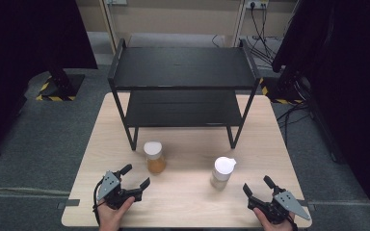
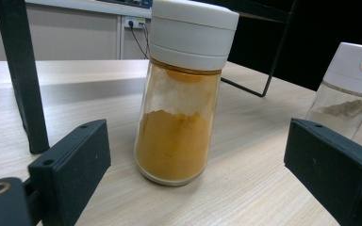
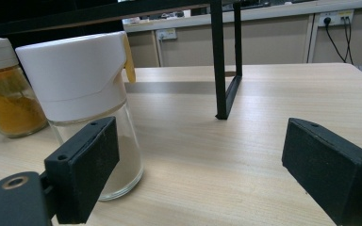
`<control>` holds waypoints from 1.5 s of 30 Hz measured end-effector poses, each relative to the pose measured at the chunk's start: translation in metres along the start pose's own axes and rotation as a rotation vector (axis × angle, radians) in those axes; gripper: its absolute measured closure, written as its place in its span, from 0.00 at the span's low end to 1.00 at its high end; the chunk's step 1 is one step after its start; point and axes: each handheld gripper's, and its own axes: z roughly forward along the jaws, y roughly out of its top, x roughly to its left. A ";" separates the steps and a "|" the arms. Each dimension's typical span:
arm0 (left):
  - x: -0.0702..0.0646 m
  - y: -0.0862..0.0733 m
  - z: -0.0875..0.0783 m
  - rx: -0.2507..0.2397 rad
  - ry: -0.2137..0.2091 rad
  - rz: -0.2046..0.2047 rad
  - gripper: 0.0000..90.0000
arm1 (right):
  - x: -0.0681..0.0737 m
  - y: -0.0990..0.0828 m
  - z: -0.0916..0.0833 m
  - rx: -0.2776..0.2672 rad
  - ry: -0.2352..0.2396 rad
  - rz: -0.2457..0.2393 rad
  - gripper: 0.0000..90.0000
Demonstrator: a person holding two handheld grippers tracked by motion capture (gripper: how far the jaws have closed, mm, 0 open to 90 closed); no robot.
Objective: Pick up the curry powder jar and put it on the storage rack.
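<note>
Glass spice jars stood upright on the worktop [image 1: 101, 192]: the orange-powder jar [image 1: 154, 157] before the released left claw [image 1: 134, 176], the pale-powder jar [image 1: 221, 172] just beside the released right claw [image 1: 257, 185]. Both looked smooth, breakable and light, best gripped around the glass body below the white lids.

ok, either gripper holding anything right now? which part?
Nothing held. Left gripper and right gripper are both open, short of the orange spice jar and pale spice jar.
</note>
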 end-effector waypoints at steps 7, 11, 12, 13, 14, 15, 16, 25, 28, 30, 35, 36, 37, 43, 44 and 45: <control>-0.002 0.009 0.009 -0.020 -0.012 0.006 0.10 | 0.001 0.000 -0.001 0.000 -0.004 0.002 0.13; -0.003 0.019 0.019 -0.009 -0.019 0.034 0.11 | 0.001 0.000 -0.001 -0.002 -0.005 0.003 0.13; -0.002 0.021 0.022 -0.002 -0.017 0.040 0.11 | 0.001 0.000 -0.001 -0.002 -0.005 0.003 0.13; -0.002 0.022 0.025 0.000 -0.016 0.039 0.11 | 0.001 0.000 -0.001 -0.002 -0.005 0.003 0.13; -0.001 0.024 0.028 0.007 -0.014 0.040 0.11 | 0.001 0.000 -0.001 -0.001 -0.006 0.002 0.13; 0.000 0.025 0.031 0.009 -0.011 0.042 0.11 | 0.001 0.000 -0.001 -0.001 -0.006 0.002 0.13; 0.000 0.025 0.035 0.012 -0.011 0.039 0.12 | 0.001 0.000 -0.001 0.000 -0.005 0.002 0.13; 0.002 0.026 0.061 0.015 0.012 0.015 0.18 | 0.000 0.000 -0.001 0.000 -0.002 0.003 0.13; 0.001 0.026 0.064 0.008 0.016 0.016 0.20 | 0.001 0.000 0.000 0.003 -0.002 0.003 0.13; -0.001 0.028 0.067 0.010 0.020 0.022 0.22 | 0.001 0.000 0.000 0.002 -0.002 0.003 0.13; -0.001 0.031 0.072 0.009 0.025 0.025 0.25 | 0.000 0.000 0.000 0.003 0.001 0.005 0.13; -0.001 0.031 0.072 0.009 0.025 0.025 0.27 | 0.000 0.000 0.000 0.003 0.001 0.005 0.13; -0.001 0.031 0.073 0.010 0.027 0.029 0.28 | 0.000 0.000 0.000 0.002 0.001 0.005 0.13; -0.003 0.034 0.073 0.012 0.030 0.062 0.36 | 0.000 0.000 0.000 0.003 0.002 0.005 0.13; -0.002 0.035 0.073 0.014 0.030 0.064 0.36 | -0.001 0.000 0.000 0.003 0.002 0.004 0.13; -0.004 0.035 0.073 0.015 0.035 0.067 0.36 | -0.001 0.000 0.000 0.003 0.002 0.006 0.13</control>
